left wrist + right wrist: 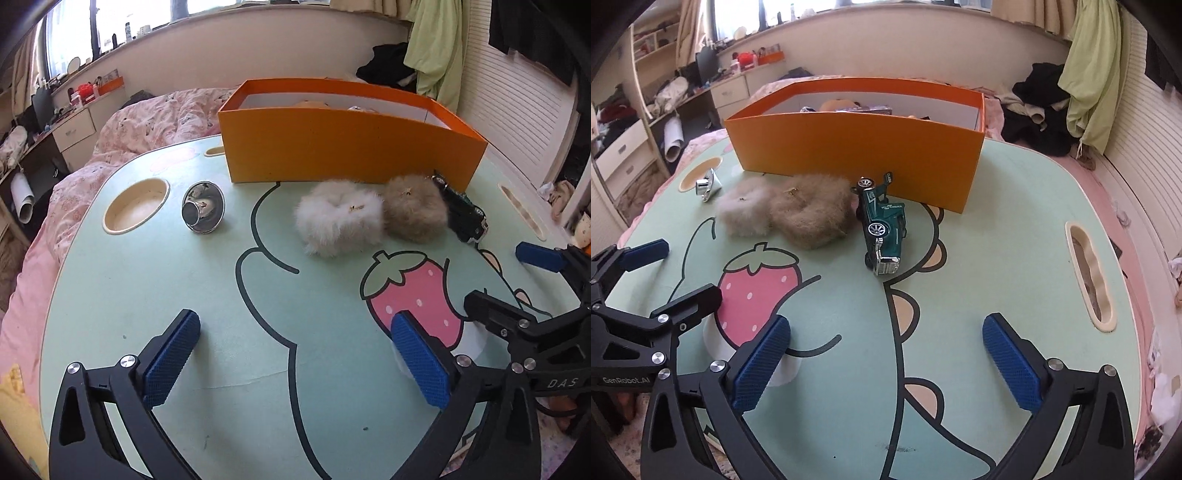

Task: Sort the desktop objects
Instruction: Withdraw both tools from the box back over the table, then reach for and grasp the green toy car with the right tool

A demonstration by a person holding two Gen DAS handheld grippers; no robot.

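Left gripper [295, 354]: black metal arms with blue cross-hatched rubber pads, jaws spread wide, nothing between them, above bare tabletop.
Right gripper [886, 354]: same build, jaws released and empty; its blue pads also show at 3 o'clock in the left view.
Table [155, 295]: smooth mint-green top with rounded corners, printed with a pink strawberry and dark cartoon outlines; a round cream cup well sits at 10 o'clock in the left view.
Box [343, 151]: orange cardboard, rectangular, open-topped with a white inside, at 12 o'clock in both views.
White pompom [340, 218]: fluffy, long-haired ring, just in front of the box.
Tan pompom [415, 206]: same fuzzy texture, touching the white one on its right.
Toy car [882, 225]: glossy dark green metal with chrome wheels and grille, tipped on its side beside the tan pompom.
Metal cone [203, 212]: shiny chrome, funnel-shaped, lying on its side by the cup well.
Only in right view: the whole car, items inside the box, a long oval slot [1089, 273] at 3 o'clock.
Only in left view: the cone's mirrored inside.
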